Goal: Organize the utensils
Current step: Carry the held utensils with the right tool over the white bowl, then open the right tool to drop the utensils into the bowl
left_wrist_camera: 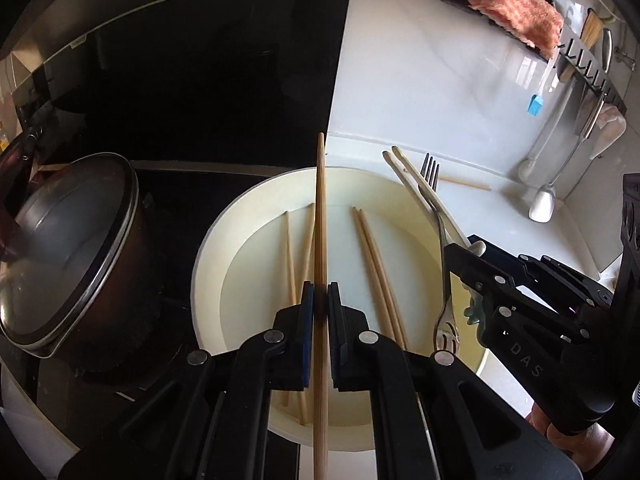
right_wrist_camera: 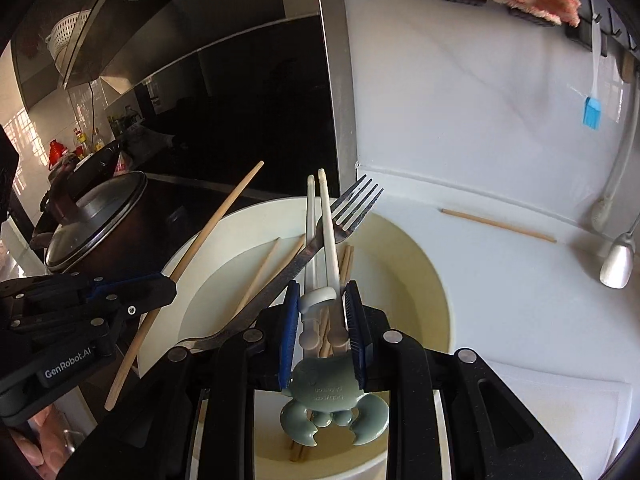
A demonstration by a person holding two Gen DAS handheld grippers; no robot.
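1. Sitting on the white counter (left_wrist_camera: 400, 92), a round cream basin (left_wrist_camera: 224, 224) holds several loose wooden chopsticks (left_wrist_camera: 376, 256) lying flat on its pale floor, in two rough pairs left and right of centre.
2. Above the basin, the left gripper (left_wrist_camera: 320, 300) has its blue-padded jaws pressed together on a single wooden chopstick (left_wrist_camera: 320, 208), which runs straight out past the fingertips and back between the arms.
3. The right gripper (right_wrist_camera: 322, 312) pinches a pair of white training chopsticks (right_wrist_camera: 326, 232) joined by a grey-green crab-shaped holder (right_wrist_camera: 332, 400); the pads press on the sticks just above the crab, and the tips point away over the basin.
4. A metal fork (right_wrist_camera: 348, 212) slants across the training chopsticks, its tines up beside their tips and its handle passing left of the right gripper's jaws; whether it is clamped or only resting there cannot be told.
5. Both grippers tilt downward over the basin, side by side, the left one visible at the left edge of the right wrist view.
6. One more wooden chopstick (right_wrist_camera: 500, 226) lies alone on the counter beyond the basin.
7. Left of the basin, a dark pot with a glass lid (left_wrist_camera: 68, 248) stands on the black cooktop (left_wrist_camera: 224, 100).
8. On the wall behind, a rail carries a pink striped cloth (left_wrist_camera: 512, 12), a blue silicone brush (left_wrist_camera: 535, 105) and a hanging ladle (right_wrist_camera: 618, 260).
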